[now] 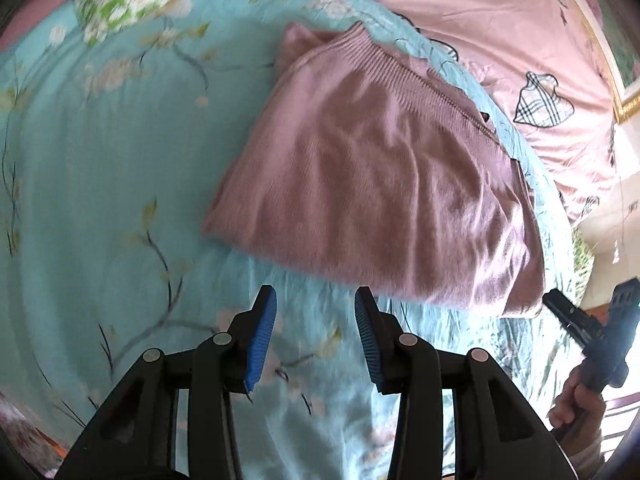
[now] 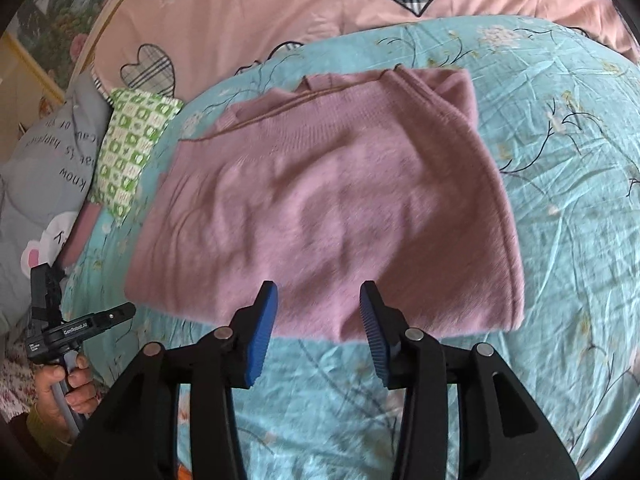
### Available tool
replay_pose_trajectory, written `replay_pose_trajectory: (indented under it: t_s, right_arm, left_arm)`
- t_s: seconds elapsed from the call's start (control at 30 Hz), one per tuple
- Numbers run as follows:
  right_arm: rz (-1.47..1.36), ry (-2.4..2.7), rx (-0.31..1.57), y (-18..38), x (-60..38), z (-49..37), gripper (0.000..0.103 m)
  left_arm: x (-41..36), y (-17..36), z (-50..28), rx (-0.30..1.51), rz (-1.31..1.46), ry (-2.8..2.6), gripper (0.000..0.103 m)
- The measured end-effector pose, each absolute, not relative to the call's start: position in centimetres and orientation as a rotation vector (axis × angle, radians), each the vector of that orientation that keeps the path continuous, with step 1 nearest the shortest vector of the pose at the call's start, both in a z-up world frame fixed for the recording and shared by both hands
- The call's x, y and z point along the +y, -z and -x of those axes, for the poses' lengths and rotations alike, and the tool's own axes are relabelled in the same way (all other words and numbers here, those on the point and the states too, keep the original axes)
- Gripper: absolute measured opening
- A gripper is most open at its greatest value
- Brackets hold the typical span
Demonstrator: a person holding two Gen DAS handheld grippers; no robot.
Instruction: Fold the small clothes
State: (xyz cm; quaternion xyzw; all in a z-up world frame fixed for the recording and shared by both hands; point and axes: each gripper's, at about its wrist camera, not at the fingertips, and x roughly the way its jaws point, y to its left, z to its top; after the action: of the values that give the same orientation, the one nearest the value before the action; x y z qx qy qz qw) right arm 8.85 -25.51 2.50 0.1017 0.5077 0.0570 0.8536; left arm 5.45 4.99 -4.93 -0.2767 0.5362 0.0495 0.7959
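Note:
A mauve knit sweater [image 1: 376, 184] lies folded into a rough rectangle on the turquoise floral bedspread [image 1: 100, 168]; it also shows in the right wrist view [image 2: 328, 208]. My left gripper [image 1: 316, 300] is open and empty, hovering just short of the sweater's near edge. My right gripper [image 2: 319, 294] is open and empty, its fingertips over the sweater's near edge. The right gripper also shows at the right edge of the left wrist view [image 1: 588, 320]. The left gripper shows at the lower left of the right wrist view [image 2: 80, 324].
A pink quilt with plaid hearts [image 2: 280, 8] lies behind the sweater. A green-and-white patterned pillow [image 2: 132, 144] and a grey printed cushion [image 2: 48, 160] sit at the left. The turquoise bedspread [image 2: 568, 200] stretches to the right.

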Motion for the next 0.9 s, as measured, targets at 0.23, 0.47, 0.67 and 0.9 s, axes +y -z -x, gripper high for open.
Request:
replay_pose_trajectory:
  t_s: [0.23,0.47,0.67,0.9]
  right_arm:
    - [-0.218,-0.122,1.084,-2.3,-25.4,-7.6,0.045]
    - [-0.235,-0.124,1.112,-1.8,-25.7,-6.7,0.048]
    - [-0.239,-0.137,1.128,-1.4,-25.8,-6.8,0.049]
    - [-0.249,-0.141,1.141,-1.2,-26.2,-7.6,0.049]
  left_arm:
    - [5.7,6.3,-4.5,1.142,0.759,-0.106,0.043]
    - [6.9,7.3,-5.7,1.12,0.847,-0.158,0.055]
    - [8.4,8.7,-7.4,1.075,0.943,-0.224,0.06]
    - [9.0,9.3,-10.2,0.965,0.973,-0.32,0.065]
